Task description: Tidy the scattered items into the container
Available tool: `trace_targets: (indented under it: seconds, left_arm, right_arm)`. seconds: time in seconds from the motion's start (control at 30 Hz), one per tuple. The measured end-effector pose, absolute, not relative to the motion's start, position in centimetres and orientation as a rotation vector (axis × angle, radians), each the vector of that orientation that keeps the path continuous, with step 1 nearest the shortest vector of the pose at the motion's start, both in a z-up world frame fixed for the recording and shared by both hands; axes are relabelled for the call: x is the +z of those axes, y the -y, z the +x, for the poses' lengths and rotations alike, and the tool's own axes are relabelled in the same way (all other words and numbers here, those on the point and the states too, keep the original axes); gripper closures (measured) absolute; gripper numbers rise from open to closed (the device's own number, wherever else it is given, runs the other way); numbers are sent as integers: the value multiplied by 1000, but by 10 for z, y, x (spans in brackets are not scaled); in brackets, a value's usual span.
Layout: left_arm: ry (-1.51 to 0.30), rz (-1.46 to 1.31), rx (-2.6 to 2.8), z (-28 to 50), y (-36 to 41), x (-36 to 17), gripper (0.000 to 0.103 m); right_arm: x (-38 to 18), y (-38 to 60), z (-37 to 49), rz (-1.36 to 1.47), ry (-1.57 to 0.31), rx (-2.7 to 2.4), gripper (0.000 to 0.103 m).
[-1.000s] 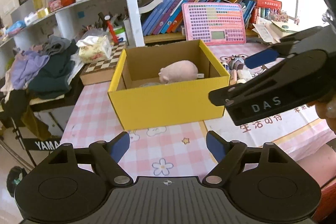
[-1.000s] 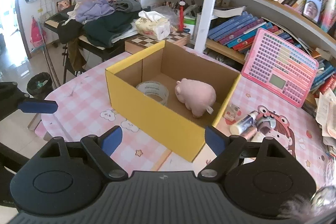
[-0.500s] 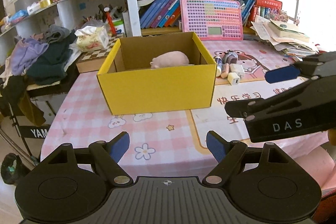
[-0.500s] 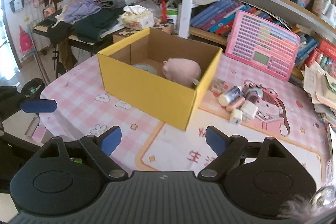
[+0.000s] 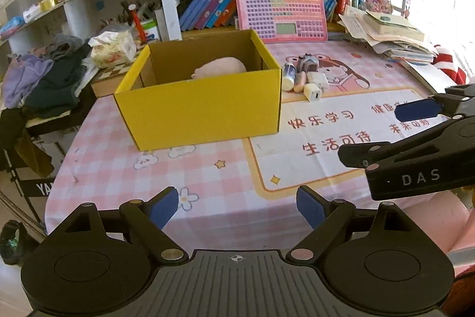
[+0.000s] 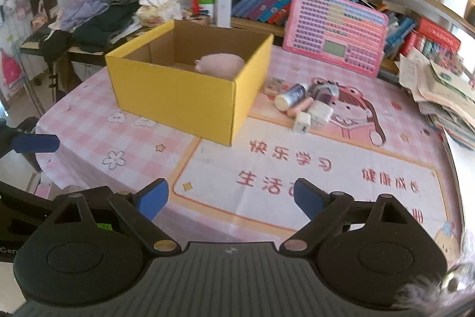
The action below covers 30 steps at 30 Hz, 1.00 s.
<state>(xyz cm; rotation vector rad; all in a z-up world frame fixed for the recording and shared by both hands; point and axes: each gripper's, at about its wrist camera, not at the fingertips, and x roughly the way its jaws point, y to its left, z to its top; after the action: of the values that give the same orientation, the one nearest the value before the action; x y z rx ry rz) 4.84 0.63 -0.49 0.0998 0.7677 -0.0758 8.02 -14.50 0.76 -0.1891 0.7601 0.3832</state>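
Observation:
A yellow cardboard box (image 5: 202, 106) (image 6: 184, 91) stands open on the pink tablecloth, with a pink plush pig (image 5: 221, 69) (image 6: 221, 64) inside. Right of it lies a cluster of small items: a white tube (image 6: 292, 95), a grey object (image 6: 325, 89), a white charger cube (image 6: 302, 121) (image 5: 313, 91) and a small block (image 6: 273, 85). My left gripper (image 5: 237, 205) hovers over the table's near part, its jaws opening with nothing between them. My right gripper (image 6: 228, 198) (image 5: 371, 132) hangs over the printed mat, its jaws also opening and empty.
A pink toy keyboard (image 5: 282, 14) leans against the bookshelf behind the box. Stacked papers (image 5: 394, 37) fill the far right corner. A tissue pack (image 5: 111, 48) and heaped clothes (image 5: 44, 73) lie on a side table to the left. The table's near edge is close below both grippers.
Both grippers have drawn back from the box toward the table's near edge, so the box looks smaller and farther. Their jaws stand slightly wider. The right view now shows the small items fully.

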Motion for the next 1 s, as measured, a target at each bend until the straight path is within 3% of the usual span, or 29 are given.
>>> trace_targets:
  seconds: [1.0]
  left_arm:
    - [-747, 122, -200, 57, 26, -8, 14]
  right_arm:
    - [-4, 193, 76, -79, -769, 133, 5]
